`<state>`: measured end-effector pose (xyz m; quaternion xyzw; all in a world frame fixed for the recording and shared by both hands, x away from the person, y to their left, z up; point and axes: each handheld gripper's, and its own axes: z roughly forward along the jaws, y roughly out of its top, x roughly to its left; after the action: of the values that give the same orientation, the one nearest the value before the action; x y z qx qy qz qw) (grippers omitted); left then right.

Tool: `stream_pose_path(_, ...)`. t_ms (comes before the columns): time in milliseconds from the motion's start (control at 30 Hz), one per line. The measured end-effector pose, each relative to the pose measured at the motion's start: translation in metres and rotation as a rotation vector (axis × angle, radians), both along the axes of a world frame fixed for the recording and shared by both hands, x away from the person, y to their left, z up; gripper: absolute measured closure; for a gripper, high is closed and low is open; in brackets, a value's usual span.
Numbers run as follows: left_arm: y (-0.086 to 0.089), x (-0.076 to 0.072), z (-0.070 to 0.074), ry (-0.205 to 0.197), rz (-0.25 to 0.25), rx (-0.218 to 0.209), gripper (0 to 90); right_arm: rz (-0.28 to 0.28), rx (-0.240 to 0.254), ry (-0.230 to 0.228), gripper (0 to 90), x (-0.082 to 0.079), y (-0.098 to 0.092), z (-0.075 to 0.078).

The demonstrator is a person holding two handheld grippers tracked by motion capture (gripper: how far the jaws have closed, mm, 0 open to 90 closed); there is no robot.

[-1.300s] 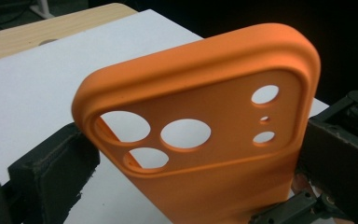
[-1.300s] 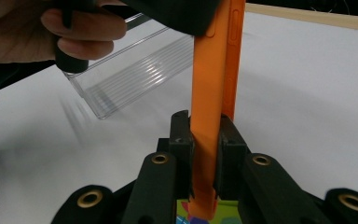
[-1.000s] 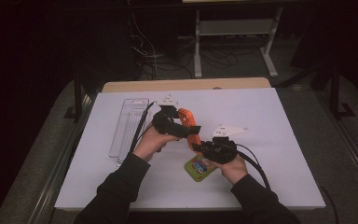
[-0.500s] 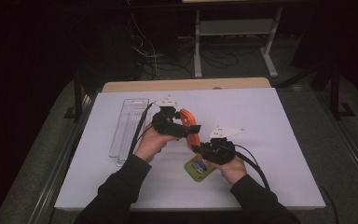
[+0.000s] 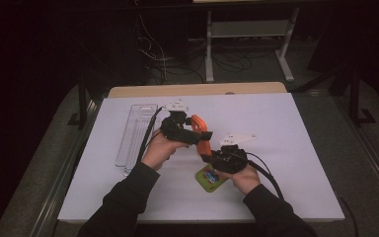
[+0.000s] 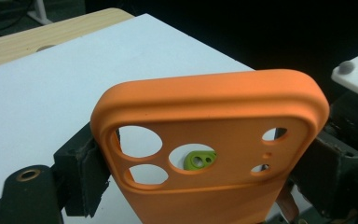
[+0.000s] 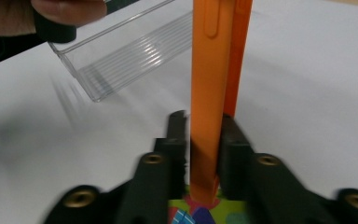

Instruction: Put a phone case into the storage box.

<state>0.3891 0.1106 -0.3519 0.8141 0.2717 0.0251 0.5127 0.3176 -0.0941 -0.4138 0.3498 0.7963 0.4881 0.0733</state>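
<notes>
Orange phone case (image 6: 205, 154) clamped across by left gripper (image 5: 185, 129), edgewise between right gripper (image 7: 204, 135) fingers, just loosening

High view overhead facing forward, claw views close, sharing orange case (image 6: 214, 140)

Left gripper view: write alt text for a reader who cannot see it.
An orange phone case with round camera cut-outs stands upright, its two side edges between the black tongs of the left gripper. Behind it lies a white table sheet, and a green object shows through one cut-out.
</notes>
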Motion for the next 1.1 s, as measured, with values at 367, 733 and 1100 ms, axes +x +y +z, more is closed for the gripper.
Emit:
stream_pose_path(367, 0.018, 0.013, 0.014, -0.005, 0.066, 0.070, 15.1, -0.028, -0.065, -0.018, 34.0, -0.004, -0.038, 0.010)
stream_pose_path(733, 0.050, 0.034, 0.050, -0.044, 0.181, 0.129, 15.1, -0.086, -0.141, -0.026, 2.4, -0.016, -0.073, -0.002)
stream_pose_path(1100, 0.087, 0.057, 0.079, -0.046, 0.328, 0.218, 15.1, -0.123, -0.207, -0.030, 0.0, -0.025, -0.101, -0.011)
